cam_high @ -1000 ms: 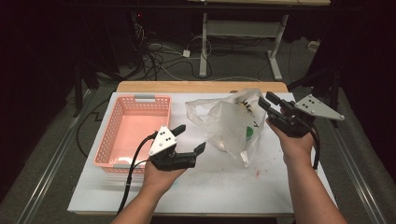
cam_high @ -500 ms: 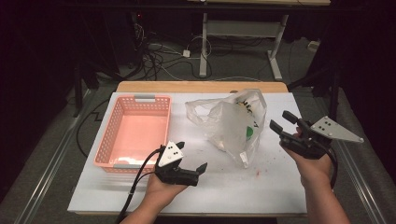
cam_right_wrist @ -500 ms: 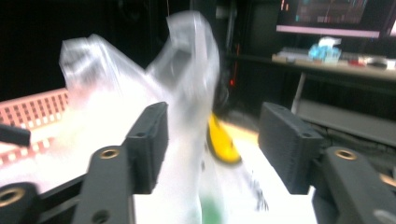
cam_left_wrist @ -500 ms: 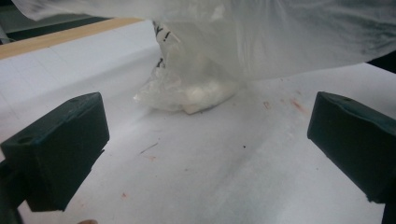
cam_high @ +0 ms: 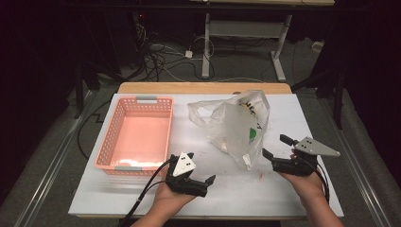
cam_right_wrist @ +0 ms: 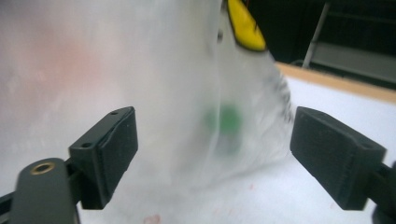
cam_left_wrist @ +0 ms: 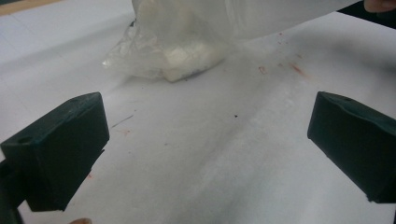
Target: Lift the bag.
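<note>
Basket [cam_high: 137, 135] left on table [cam_high: 302, 113], bag [cam_high: 236, 125] right (just beside), grippers nearer

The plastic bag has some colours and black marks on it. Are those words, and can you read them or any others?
Nothing can be read here.
plastic bag: black print near its top, too small and blurred to read.
plastic bag: a green patch and a yellow patch, no readable letters.
pink basket: no words.
</note>
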Motion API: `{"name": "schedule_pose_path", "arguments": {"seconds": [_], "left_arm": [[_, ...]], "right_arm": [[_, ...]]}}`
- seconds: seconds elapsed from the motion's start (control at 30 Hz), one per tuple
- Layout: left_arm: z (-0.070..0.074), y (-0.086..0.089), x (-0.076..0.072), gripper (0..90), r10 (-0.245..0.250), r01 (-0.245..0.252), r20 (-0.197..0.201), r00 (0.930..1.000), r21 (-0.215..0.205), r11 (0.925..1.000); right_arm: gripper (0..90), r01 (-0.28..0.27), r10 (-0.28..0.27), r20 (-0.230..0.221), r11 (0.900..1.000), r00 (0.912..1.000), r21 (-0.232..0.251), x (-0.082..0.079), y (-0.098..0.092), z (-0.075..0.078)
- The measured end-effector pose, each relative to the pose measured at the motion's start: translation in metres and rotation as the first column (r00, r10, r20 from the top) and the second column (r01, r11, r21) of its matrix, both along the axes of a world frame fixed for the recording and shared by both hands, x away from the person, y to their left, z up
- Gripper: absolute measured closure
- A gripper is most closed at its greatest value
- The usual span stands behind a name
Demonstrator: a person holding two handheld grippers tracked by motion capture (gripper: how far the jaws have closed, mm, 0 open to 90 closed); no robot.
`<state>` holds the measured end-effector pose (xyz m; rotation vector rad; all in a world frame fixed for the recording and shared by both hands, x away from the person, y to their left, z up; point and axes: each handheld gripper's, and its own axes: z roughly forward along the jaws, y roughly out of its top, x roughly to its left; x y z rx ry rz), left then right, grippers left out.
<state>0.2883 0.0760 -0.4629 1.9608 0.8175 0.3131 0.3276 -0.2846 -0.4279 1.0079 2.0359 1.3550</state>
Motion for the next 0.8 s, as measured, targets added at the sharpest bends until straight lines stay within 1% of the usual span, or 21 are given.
{"name": "schedule_pose_path", "arguments": {"seconds": [0.1,0.2,0.27,0.3,0.33,0.37,0.4,0.43,0.5,0.53,0.6,0.67,0.8], "left_arm": [[-0.005,0.000,0.002,0.0,0.009,-0.009,-0.011,0.9999,0.006,0.9999],[-0.013,0.002,0.003,0.0,0.020,-0.020,-0.023,0.9995,0.011,0.9997],[-0.018,0.003,0.003,0.0,0.030,-0.030,-0.030,0.9991,0.023,0.9993],[-0.019,0.003,0.003,0.0,0.033,-0.032,-0.031,0.9990,0.020,0.9993],[-0.021,0.004,0.003,0.0,0.030,-0.029,-0.034,0.9990,0.017,0.9994],[-0.021,0.004,0.003,0.0,0.030,-0.029,-0.031,0.9991,0.015,0.9995],[-0.022,0.004,0.003,0.0,0.029,-0.029,-0.023,0.9993,0.008,0.9995],[-0.022,0.005,0.002,0.0,0.033,-0.033,-0.019,0.9993,-0.002,0.9994],[-0.022,0.007,0.002,0.0,0.041,-0.042,-0.016,0.9990,-0.023,0.9989],[-0.022,0.008,0.002,0.0,0.043,-0.044,-0.015,0.9989,-0.029,0.9986],[-0.022,0.008,0.002,0.0,0.046,-0.046,-0.021,0.9987,-0.034,0.9984],[-0.023,0.009,0.002,0.0,0.045,-0.046,-0.029,0.9986,-0.039,0.9982],[-0.023,0.009,0.000,0.0,0.051,-0.052,-0.027,0.9984,-0.039,0.9979]], "right_arm": [[9.4,0.004,-0.004,-0.019,1.000,0.9998,-0.010,-0.004,0.000,-0.011],[1.6,0.010,-0.010,-0.034,1.000,0.9994,-0.005,-0.008,-0.001,-0.022],[0.2,0.015,-0.016,-0.051,1.000,0.9986,-0.011,-0.011,-0.001,-0.032],[0.2,0.012,-0.015,-0.068,0.999,0.9976,-0.030,-0.012,-0.001,-0.036],[0.2,0.014,-0.017,-0.082,0.999,0.9965,-0.037,-0.014,0.000,-0.040],[0.2,0.010,-0.013,-0.081,0.999,0.9966,-0.040,-0.013,-0.001,-0.042],[0.2,0.016,-0.019,-0.082,0.999,0.9965,-0.036,-0.012,-0.001,-0.042],[0.2,0.019,-0.021,-0.070,0.999,0.9973,-0.036,-0.012,-0.001,-0.041],[0.2,0.035,-0.036,-0.050,0.999,0.9981,-0.019,-0.012,-0.003,-0.039],[0.2,0.032,-0.033,-0.036,0.999,0.9988,-0.019,-0.013,-0.004,-0.039],[0.2,0.036,-0.037,-0.018,0.999,0.9992,-0.014,-0.014,-0.006,-0.038],[0.2,0.043,-0.043,-0.019,0.999,0.9989,0.002,-0.014,-0.007,-0.037],[0.2,0.047,-0.047,-0.007,0.999,0.9989,0.011,-0.015,-0.010,-0.035]]}}
